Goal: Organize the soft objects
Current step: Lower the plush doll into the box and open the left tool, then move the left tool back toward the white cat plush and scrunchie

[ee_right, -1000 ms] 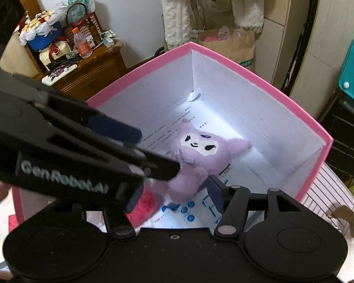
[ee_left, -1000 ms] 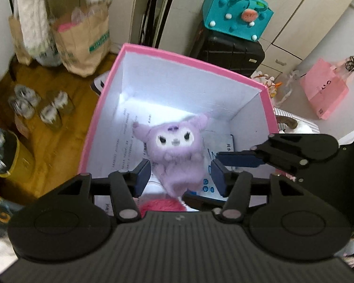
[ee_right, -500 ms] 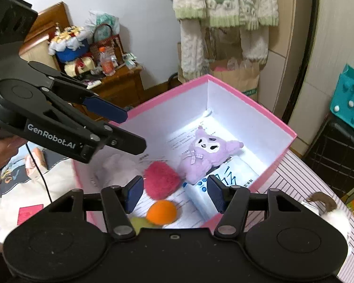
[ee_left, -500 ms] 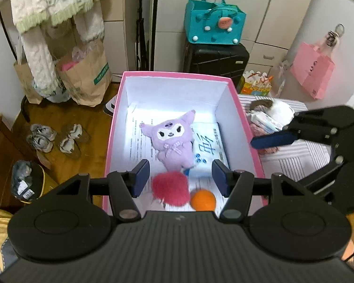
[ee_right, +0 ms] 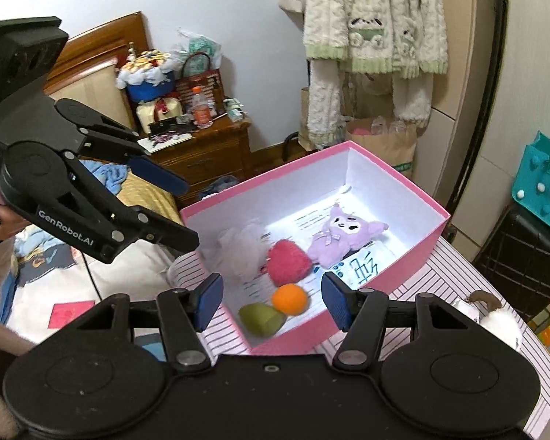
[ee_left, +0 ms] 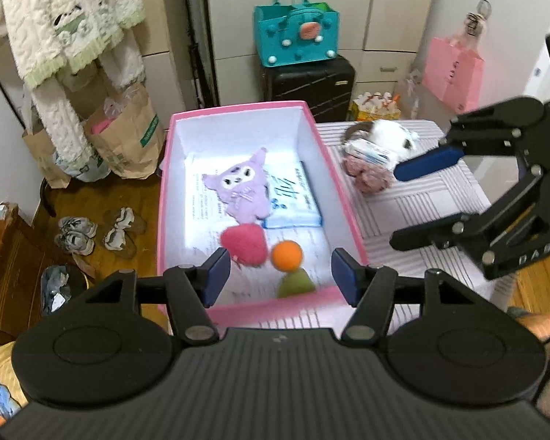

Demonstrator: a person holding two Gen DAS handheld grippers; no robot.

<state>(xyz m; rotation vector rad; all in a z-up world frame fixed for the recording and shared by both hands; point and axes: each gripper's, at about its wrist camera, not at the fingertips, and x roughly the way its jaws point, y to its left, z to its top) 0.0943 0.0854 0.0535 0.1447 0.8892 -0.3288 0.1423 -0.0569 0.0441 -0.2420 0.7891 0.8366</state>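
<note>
purple plush (ee_left: 242, 187) in pink box (ee_left: 343, 198), beyond empty left gripper (ee_left: 279, 275)

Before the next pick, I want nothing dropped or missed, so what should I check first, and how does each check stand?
1. Left gripper empty: ok, jaws have just been opening, nothing between them.
2. Right gripper empty: ok, jaws apart, holding nothing.
3. Purple plush inside the pink box: ok, lying on the floor of the box.
4. Red pom, orange ball and green piece in the box: ok.
5. All soft things boxed: not ok, a white fluffy toy and a pinkish bundle lie on the striped cloth.
</note>
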